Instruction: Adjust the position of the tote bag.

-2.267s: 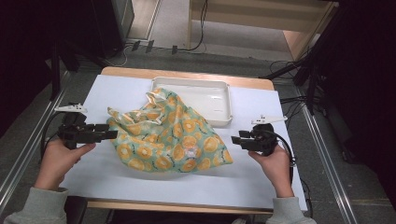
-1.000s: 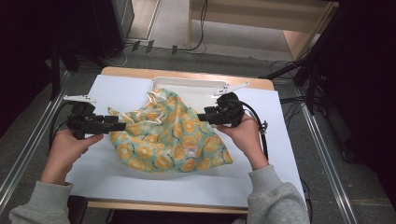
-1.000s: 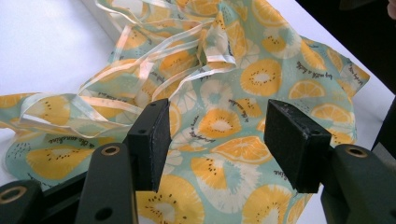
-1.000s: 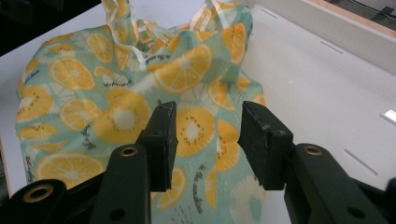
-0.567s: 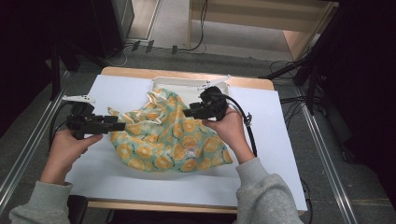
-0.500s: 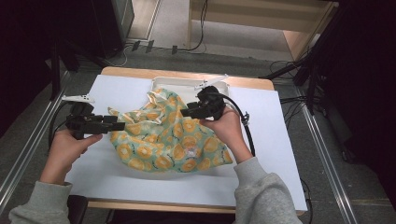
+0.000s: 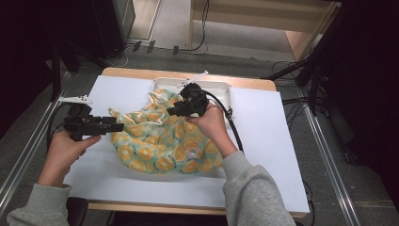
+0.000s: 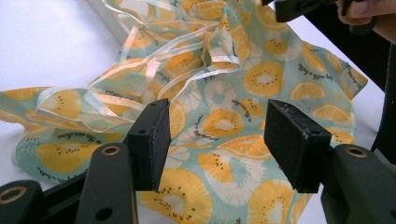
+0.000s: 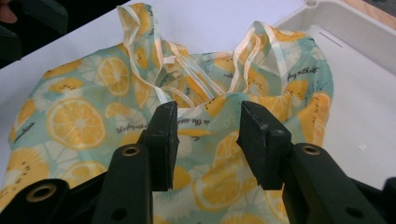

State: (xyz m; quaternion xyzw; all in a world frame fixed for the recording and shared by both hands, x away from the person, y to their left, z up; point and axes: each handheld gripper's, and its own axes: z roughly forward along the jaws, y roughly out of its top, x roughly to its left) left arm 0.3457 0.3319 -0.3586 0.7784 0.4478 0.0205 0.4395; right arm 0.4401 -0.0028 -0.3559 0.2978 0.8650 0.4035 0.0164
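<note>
**Operator:** Dark room all round, cables on the floor, and the white counter (image 7: 263, 155) in the middle with a pale tray (image 7: 221, 89) at its far edge. On the counter lies the fruit-print cloth bag (image 7: 160, 146), crumpled, its top corner lapping over the near rim of the tray.

**Colleague:** What has changed since a second ago?

**Operator:** My right hand-held gripper (image 7: 175, 111) has come in from the right edge of the bag to its upper middle, above the bunched ribbon handles (image 9: 187, 79). My left hand-held gripper (image 7: 115, 126) has stayed at the bag's left edge. I judge that I am lining up to pinch the handles or the mouth hem, with the left side ready to hold the cloth.

**Colleague:** Are either of them gripping?

**Operator:** No. In the left gripper view the jaws stand apart, cloth showing beyond the gap but nothing pressed. In the right gripper view the jaws are also apart, framing the hem just below the handles, not touching it as far as I can tell.

**Colleague:** How does the bag lie?

**Operator:** Its long axis runs from the far left, near the tray, to the near right. The handles and mouth point toward the tray; the closed bottom faces me.
</note>
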